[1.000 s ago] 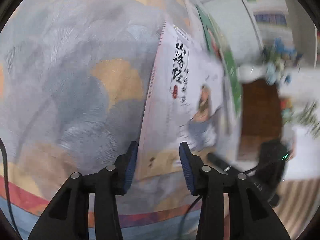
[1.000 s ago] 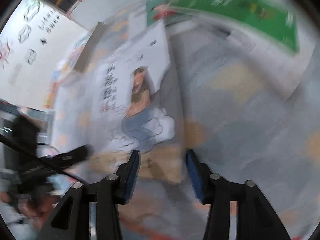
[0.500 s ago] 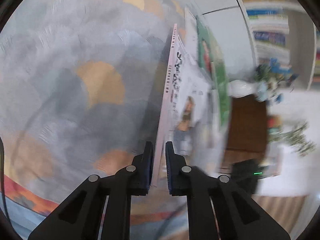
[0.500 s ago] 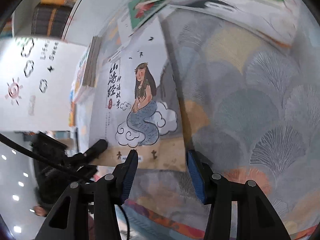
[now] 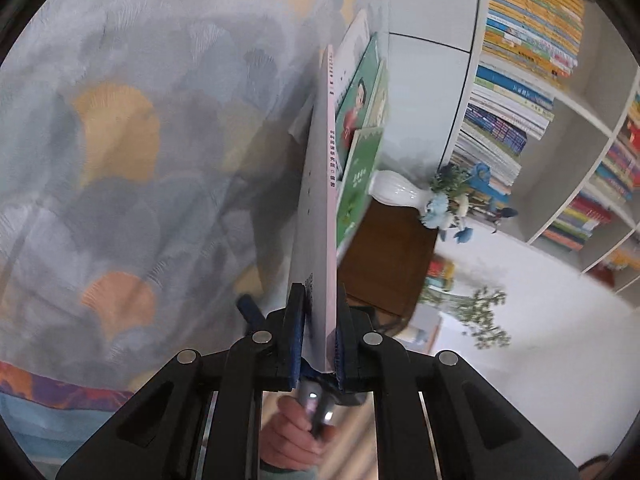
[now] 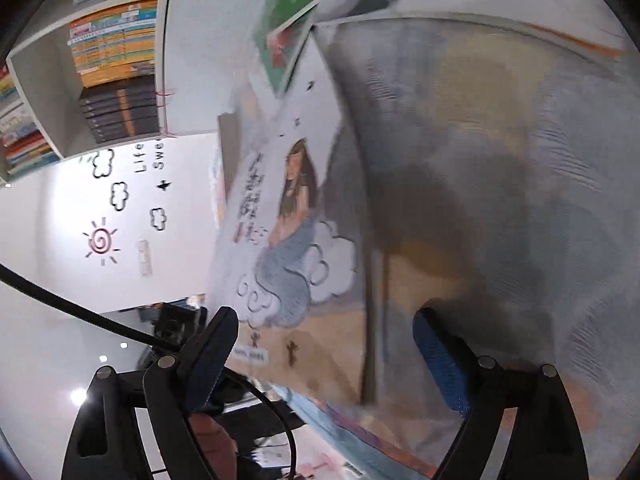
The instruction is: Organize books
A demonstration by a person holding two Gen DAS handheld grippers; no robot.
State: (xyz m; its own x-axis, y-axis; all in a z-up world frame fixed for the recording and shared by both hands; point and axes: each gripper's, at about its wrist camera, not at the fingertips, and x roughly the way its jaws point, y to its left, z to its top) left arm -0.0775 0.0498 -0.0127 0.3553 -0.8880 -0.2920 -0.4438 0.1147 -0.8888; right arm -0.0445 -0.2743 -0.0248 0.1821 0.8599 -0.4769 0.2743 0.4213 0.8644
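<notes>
My left gripper (image 5: 318, 332) is shut on the lower edge of a thin white book with a pink spine (image 5: 320, 208), held on edge above the patterned tablecloth (image 5: 140, 140). The same book shows its mermaid cover in the right wrist view (image 6: 296, 232), lifted and tilted off the cloth. My right gripper (image 6: 324, 344) is open wide, its fingers on either side of the book's lower part without touching it. Green books (image 5: 360, 128) lie beyond the held book, and also show in the right wrist view (image 6: 296, 12).
A white bookshelf (image 5: 532, 80) packed with books stands at the right; it also shows in the right wrist view (image 6: 108, 60). A white vase with blue flowers (image 5: 400, 192) stands on a brown cabinet (image 5: 388, 260). A black cable (image 6: 100, 316) crosses the right wrist view.
My left gripper closed on the mermaid book's edge and raised it from flat to standing on edge. My right gripper opened wider and stayed near the book's lower end.
</notes>
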